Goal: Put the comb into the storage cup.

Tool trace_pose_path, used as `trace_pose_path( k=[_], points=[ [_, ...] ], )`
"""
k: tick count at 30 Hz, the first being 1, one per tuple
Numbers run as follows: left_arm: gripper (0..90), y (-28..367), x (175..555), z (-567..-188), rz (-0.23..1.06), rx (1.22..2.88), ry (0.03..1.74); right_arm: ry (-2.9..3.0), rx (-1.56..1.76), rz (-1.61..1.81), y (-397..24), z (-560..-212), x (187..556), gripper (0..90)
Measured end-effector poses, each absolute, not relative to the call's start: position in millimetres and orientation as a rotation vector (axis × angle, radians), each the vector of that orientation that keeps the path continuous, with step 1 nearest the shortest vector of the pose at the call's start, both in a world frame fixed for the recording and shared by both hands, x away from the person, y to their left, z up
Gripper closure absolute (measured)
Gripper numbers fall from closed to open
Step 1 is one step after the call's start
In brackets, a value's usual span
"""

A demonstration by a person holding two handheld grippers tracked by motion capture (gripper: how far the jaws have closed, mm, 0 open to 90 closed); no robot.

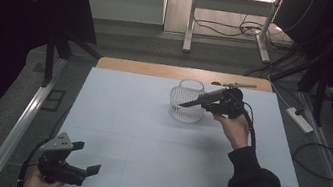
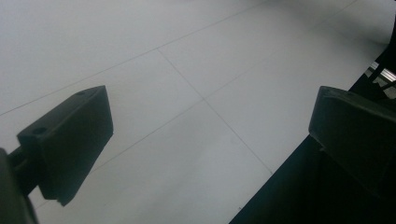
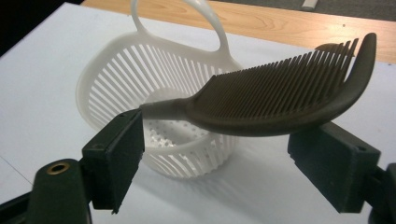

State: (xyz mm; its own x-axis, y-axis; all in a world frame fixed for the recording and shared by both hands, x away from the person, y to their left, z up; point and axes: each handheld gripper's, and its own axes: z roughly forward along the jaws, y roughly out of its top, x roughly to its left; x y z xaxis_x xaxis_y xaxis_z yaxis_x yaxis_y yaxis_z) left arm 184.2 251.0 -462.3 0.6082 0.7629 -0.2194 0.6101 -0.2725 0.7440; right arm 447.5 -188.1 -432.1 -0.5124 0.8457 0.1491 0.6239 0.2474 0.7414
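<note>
Jaws of the right gripper [image 3: 215, 154] stand apart, the comb [image 3: 280, 100] lying loose across their tips above the basket [image 3: 112, 74].
Comb handle touches the left-hand jaw in the right gripper view; its toothed end overhangs the other jaw, unclamped. Risk, as judged: it could tip off outside the basket rim onto the table [image 1: 147, 136]. Left gripper [image 1: 85, 159] waits wide open, well apart, at the near table edge.
</note>
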Motion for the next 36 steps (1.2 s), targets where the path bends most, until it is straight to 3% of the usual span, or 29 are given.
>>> trace_pose_path(
  k=[13, 36],
  points=[
    [0.5, 252.9, 184.6, -462.3, 0.223, 1.97, 1.098, 2.279, 1.364, 1.165, -190.4, -426.0, 439.6, 9.0],
    [0.0, 253.4, 184.5, -462.0, 0.23, 1.96, 1.107, 2.34, 1.257, 1.16, -191.2, -426.8, 418.0, 1.7]
  ],
)
